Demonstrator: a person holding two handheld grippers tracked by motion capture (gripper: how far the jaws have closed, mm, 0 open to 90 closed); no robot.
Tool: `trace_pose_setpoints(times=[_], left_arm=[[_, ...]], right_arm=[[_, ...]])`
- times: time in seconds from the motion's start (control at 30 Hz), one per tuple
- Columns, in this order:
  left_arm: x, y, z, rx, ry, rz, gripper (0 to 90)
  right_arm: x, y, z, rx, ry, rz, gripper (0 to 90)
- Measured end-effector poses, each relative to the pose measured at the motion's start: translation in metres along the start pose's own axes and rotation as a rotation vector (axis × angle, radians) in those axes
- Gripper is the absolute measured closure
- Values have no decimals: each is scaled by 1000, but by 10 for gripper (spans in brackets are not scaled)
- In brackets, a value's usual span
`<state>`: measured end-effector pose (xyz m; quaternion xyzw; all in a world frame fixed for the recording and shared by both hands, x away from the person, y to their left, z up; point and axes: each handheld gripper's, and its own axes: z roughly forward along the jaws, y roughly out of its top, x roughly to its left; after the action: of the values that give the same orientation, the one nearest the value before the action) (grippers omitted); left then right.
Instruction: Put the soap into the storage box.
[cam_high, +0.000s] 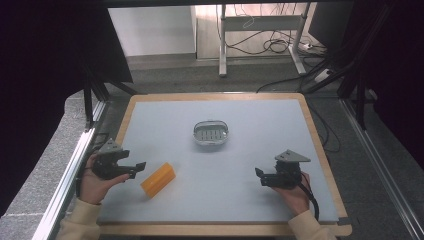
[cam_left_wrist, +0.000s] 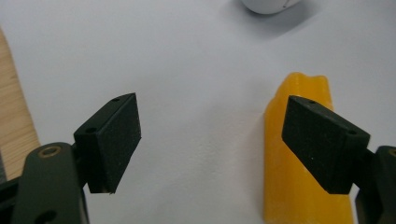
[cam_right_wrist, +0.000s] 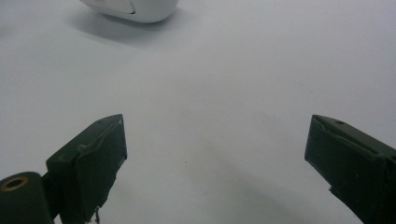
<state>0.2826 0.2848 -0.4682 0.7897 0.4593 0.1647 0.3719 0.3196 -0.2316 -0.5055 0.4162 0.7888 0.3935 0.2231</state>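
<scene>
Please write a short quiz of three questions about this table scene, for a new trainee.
1. True or false: the left gripper is shut on the orange block.
2. Which gripper is nearer the orange block? A left, B right.
3. Fill in: the white dish stands on the table's ____ mat.

Key: 1 false, its jaws stand open with the block beside one jaw; 2 A; 3 grey.

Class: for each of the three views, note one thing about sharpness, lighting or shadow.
High view: even light on the grey mat, dark curtains at both sides. Left gripper view: orange block fairly sharp, white dish cut off at top. Right gripper view: the dish casts a soft shadow.
</scene>
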Motion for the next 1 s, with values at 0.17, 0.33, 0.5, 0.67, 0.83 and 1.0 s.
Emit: trace_pose_setpoints(times=[0.17,0.33,0.5,0.67,0.83,1.0], left_arm=[[-3,0,0,13,8,30,198],[-4,0,3,29,4,26,197],[-2,-1,2,23,1,16,193],[-1,-2,0,13,4,11,190],[2,-3,1,21,1,1,190],[3,-1,-2,18,8,-5,190]], right_arm=[[2,-1,2,5,8,-21,76],[2,-4,-5,-34,15,-58,122],[0,-6,-5,-18,18,-47,121],[1,-6,-4,2,16,-45,121],[1,-7,-4,9,17,-50,121],[3,-6,-3,11,26,-66,122]])
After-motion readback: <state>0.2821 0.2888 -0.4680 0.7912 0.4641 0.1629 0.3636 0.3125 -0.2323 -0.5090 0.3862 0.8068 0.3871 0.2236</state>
